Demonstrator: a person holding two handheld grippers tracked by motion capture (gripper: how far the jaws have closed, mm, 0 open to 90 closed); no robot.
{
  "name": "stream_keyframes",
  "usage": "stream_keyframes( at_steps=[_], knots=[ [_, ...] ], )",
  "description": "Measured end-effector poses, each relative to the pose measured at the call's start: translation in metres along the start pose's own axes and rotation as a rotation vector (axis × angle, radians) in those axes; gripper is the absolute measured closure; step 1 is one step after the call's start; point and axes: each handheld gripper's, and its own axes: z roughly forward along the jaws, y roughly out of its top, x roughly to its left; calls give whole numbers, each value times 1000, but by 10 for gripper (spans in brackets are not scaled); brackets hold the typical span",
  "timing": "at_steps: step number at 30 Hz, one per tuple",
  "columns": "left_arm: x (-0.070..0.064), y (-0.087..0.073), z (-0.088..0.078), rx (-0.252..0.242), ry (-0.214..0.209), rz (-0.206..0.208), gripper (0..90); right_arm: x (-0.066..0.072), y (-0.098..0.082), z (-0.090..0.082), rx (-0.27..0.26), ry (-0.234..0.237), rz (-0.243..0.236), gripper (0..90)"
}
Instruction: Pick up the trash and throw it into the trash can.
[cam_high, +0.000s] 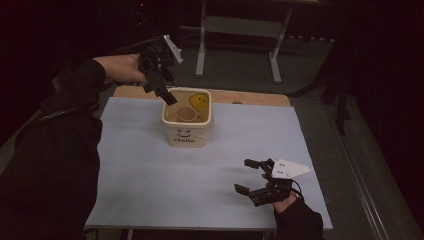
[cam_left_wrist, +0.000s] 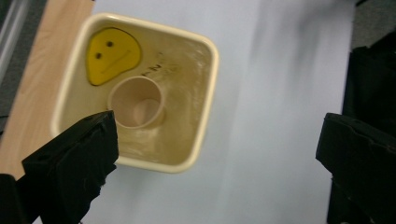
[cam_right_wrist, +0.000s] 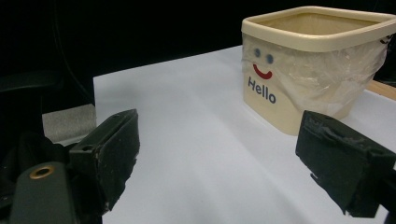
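The left tongs (cam_high: 165, 90) hang wide apart and empty above the far left rim of the cream square plastic tub (cam_high: 187, 135), which stands far on the pale blue worktop (cam_high: 150, 170). Inside it sits a small brown paper cup (cam_left_wrist: 136, 102) beside a yellow smiley-face piece (cam_left_wrist: 112, 55). The right tongs (cam_high: 247, 176) hover wide and empty, near right, well apart from the tub
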Motion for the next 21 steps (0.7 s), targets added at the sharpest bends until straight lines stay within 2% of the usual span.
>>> stream_keyframes(
  at_steps=[5, 11, 17, 21],
  knots=[
    [-8, -13, 3, -17, -9, 8, 3, 0, 0, 1, 1, 3, 1, 134],
    [-19, -25, 6, -14, -20, 21, 3, 0, 0, 3, 5, 5, -3, 134],
    [-31, -38, 7, -45, -32, 37, 3, 0, 0, 3, 8, 5, -1, 134],
    [-36, -49, 7, -68, -38, 33, 2, 1, 0, 4, 8, 6, -3, 134]
  ],
)
